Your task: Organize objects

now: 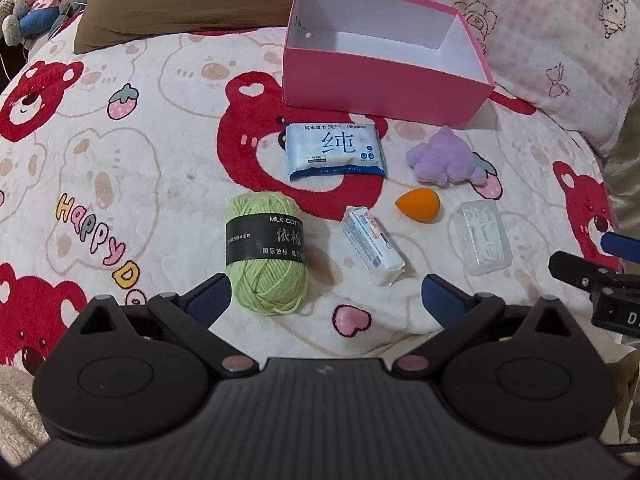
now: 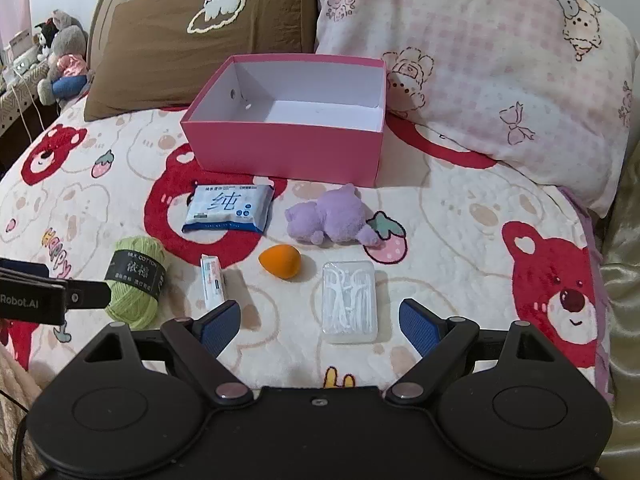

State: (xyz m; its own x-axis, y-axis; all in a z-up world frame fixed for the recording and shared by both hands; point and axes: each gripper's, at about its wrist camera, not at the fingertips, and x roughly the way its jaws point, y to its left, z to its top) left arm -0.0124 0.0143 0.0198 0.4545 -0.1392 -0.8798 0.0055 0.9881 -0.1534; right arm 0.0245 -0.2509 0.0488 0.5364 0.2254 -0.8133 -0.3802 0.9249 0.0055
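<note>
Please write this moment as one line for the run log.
left gripper: open, empty | right gripper: open, empty | pink box: empty | six items on blanket

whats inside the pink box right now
Nothing visible: the pink box shows only white inner walls and a bare floor. Its near wall hides the front strip of the floor in both views, so something flat lying there could not be seen.

soft even indoor light, nothing blown out, faint short shadows under the pink box [image 2: 288, 148] and yarn [image 1: 266, 252], heavy fisheye bending the blanket [image 1: 120, 168] edges, dark vignette in the corners, stuffed toys [image 2: 64, 64] at far left a bit mushy
</note>
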